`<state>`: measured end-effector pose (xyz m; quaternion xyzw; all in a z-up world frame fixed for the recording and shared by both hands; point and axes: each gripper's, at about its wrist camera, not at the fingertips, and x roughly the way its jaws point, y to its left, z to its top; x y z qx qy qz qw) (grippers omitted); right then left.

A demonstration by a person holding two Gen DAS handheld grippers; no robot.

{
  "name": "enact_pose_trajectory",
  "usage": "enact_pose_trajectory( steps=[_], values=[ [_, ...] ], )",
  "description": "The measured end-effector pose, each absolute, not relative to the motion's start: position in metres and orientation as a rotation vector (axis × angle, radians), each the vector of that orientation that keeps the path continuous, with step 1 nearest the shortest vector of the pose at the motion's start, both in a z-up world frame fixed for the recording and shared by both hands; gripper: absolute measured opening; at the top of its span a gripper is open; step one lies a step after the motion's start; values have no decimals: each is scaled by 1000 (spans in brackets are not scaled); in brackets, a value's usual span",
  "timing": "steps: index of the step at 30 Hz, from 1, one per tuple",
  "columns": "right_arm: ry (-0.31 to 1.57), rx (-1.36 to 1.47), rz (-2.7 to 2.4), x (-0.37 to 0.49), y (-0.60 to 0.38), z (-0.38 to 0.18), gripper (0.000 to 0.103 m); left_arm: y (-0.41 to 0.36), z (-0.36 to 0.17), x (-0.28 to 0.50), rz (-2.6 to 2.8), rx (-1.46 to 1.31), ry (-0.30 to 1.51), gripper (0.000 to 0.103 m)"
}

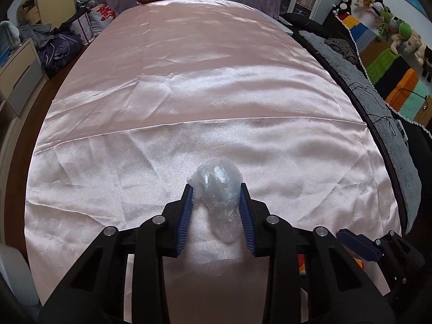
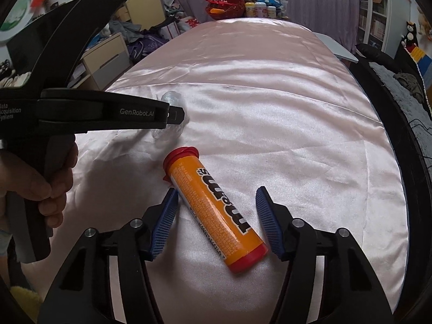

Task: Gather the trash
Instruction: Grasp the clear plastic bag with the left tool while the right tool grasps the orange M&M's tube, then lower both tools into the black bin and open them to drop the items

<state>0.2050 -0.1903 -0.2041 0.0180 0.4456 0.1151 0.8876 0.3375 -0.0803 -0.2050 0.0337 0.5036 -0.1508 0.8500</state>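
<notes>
Between the left gripper's (image 1: pixel 216 186) jaws, a crumpled clear plastic wad (image 1: pixel 218 189) is pinched just over the pink satin-covered counter (image 1: pixel 216 81). Only the right wrist view shows an orange tube (image 2: pixel 216 213) lying between the right gripper's (image 2: pixel 217 193) wide-open jaws, with the person's left hand (image 2: pixel 35 186) gripping its handle; there the wad is mostly hidden.

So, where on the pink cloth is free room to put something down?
The pink cloth is bare across its middle and right, from the orange tube up to the red basket and jars at the far end. The near left is crowded: the left gripper grips crumpled plastic, and the right gripper straddles the tube.
</notes>
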Motion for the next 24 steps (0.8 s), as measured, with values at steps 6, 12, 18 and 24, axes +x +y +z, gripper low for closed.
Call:
enact_pose_trajectory(
  steps=[6,12,18,24],
  values=[
    [952,-50,251,195,-175,-201,32,-82,-202,326,-321,128,1048,20],
    [1000,19,282,181,-181,-199,30,-62,-187,296,-284,137,1028,19],
    [992,119,311,143,-189,-191,30,-35,-165,237,-279,58,1007,19],
    [962,121,305,94,-190,-173,30,-28,-165,162,-293,29,1028,19]
  ],
)
